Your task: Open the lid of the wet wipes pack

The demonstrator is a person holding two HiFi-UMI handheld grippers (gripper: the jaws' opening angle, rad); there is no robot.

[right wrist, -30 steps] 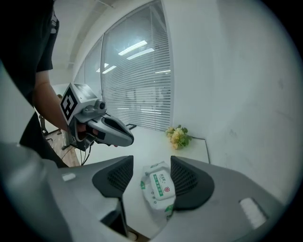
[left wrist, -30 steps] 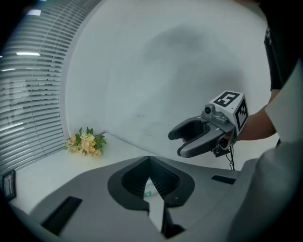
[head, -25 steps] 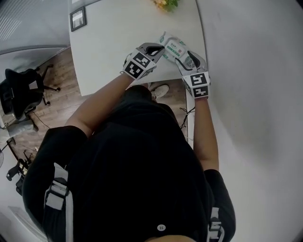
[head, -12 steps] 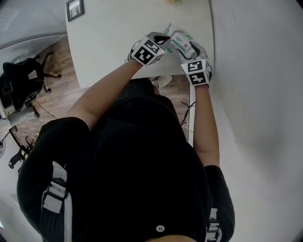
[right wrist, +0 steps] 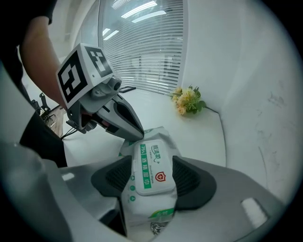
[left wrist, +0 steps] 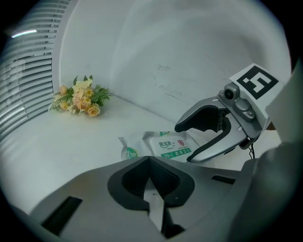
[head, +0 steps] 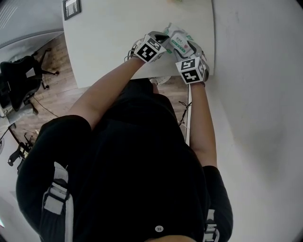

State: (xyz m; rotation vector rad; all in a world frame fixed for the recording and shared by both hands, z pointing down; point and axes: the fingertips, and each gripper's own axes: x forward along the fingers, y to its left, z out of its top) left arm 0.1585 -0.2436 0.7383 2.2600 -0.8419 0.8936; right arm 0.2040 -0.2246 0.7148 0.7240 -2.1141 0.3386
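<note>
The wet wipes pack point(right wrist: 151, 177) is white with a green-printed lid, which lies shut. It sits lengthwise between the pads of my right gripper point(right wrist: 152, 178), which touch it on both sides; these jaws have just been opening a little with the pack still between them. The pack point(head: 179, 41) is low over the table's point(head: 109, 38) near right corner. My left gripper point(right wrist: 137, 134) is shut, with its pointed tip at the pack's far left corner. In the left gripper view the pack point(left wrist: 170, 145) lies just beyond my left gripper point(left wrist: 150, 161), under the right gripper point(left wrist: 183, 144).
A small bunch of yellow flowers point(left wrist: 80, 97) lies at the back of the white table by the wall. A framed picture point(head: 71, 8) stands at the far left corner. The table's near edge point(head: 142, 78) is right under my hands. An office chair point(head: 19, 80) stands on the floor to the left.
Both grippers have sunk toward the tabletop with the pack, and the right gripper has drawn closer to the left one.
</note>
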